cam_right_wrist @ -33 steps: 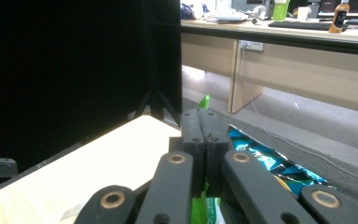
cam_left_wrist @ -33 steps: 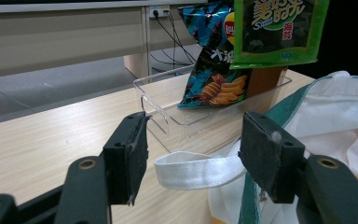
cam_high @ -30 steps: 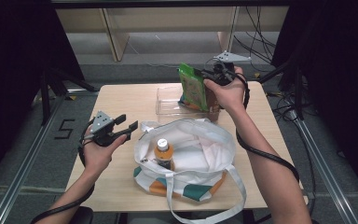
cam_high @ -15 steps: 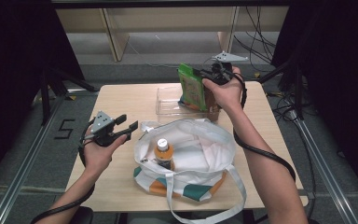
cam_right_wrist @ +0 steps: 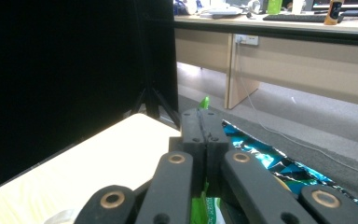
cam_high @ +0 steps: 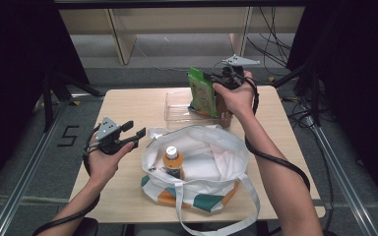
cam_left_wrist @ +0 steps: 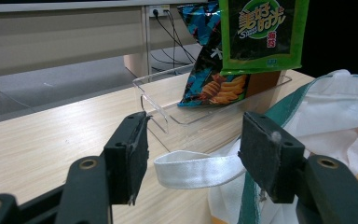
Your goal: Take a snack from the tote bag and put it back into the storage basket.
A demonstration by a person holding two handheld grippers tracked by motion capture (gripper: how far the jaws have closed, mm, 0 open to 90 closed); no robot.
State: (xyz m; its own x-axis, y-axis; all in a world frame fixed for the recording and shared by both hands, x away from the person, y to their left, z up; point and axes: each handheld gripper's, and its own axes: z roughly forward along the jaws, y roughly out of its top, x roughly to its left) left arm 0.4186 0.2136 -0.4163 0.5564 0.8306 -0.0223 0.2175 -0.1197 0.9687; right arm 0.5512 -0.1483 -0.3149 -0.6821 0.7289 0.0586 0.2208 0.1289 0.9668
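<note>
Sitting nearest the person's edge of the table point(cam_high: 128, 196), a white tote bag point(cam_high: 202, 167) with green and orange patches lay open, and an orange-capped bottle point(cam_high: 172, 161) stood upright inside it toward its left side. One white strap point(cam_high: 211, 221) trailed off the near edge. Just left of the bag, above the left part of the tabletop, the left gripper point(cam_high: 134, 132) was held level in the person's left hand point(cam_high: 103, 160), its jaws spread wide with nothing pressed between the pads. In the left gripper view another bag handle point(cam_left_wrist: 196, 170) looped across the gap between the pads, apart from both.

Beyond the bag, toward the far edge, a clear plastic bin point(cam_high: 179, 105) rested on the table — a blue snack bag point(cam_left_wrist: 209, 60) stood in it, leaning against its right end. Above that end the right gripper point(cam_high: 215, 78), gripped by the right hand point(cam_high: 236, 96), had its jaws clamped tight on the top edge of a green snack packet point(cam_high: 202, 91), which hung upright in front of the blue bag, its lower edge at about the bin's rim. In the right gripper view the two jaws met flush, with a sliver of green point(cam_right_wrist: 205, 102) showing past their tips.
</note>
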